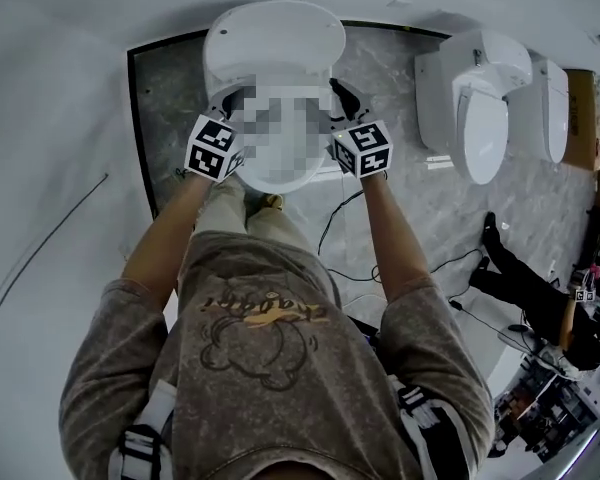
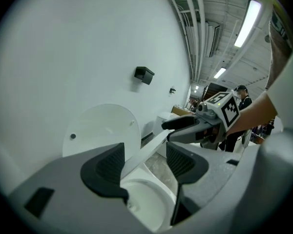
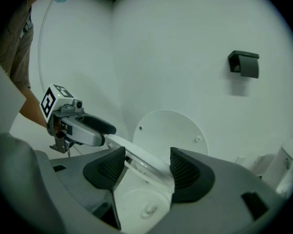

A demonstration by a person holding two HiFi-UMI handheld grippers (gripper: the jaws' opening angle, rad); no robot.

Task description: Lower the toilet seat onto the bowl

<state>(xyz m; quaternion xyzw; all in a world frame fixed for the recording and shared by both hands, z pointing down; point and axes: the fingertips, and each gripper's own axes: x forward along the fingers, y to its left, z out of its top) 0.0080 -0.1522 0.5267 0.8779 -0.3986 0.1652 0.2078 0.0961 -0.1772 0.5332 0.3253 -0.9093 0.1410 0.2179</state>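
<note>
The toilet's round white lid [image 1: 272, 43] stands up against the wall. The white toilet seat [image 2: 147, 149] hangs tilted, partway above the bowl [image 2: 146, 199]. My left gripper [image 1: 223, 116] holds the seat's left rim, which runs slantwise between its dark pads [image 2: 107, 165]. On the opposite rim sits my right gripper [image 1: 342, 106], with the seat [image 3: 142, 158] crossing between its pads [image 3: 186, 168]. Each gripper shows in the other's view: the right gripper [image 2: 198, 126] and the left gripper [image 3: 83, 128] both close over the seat's edge.
Two more white toilets [image 1: 477, 98] [image 1: 550, 108] line the wall to the right. Black cables [image 1: 340, 218] trail over the marble floor behind me. A person in black [image 1: 540, 303] is at the far right. A black box [image 3: 244, 63] hangs on the wall above.
</note>
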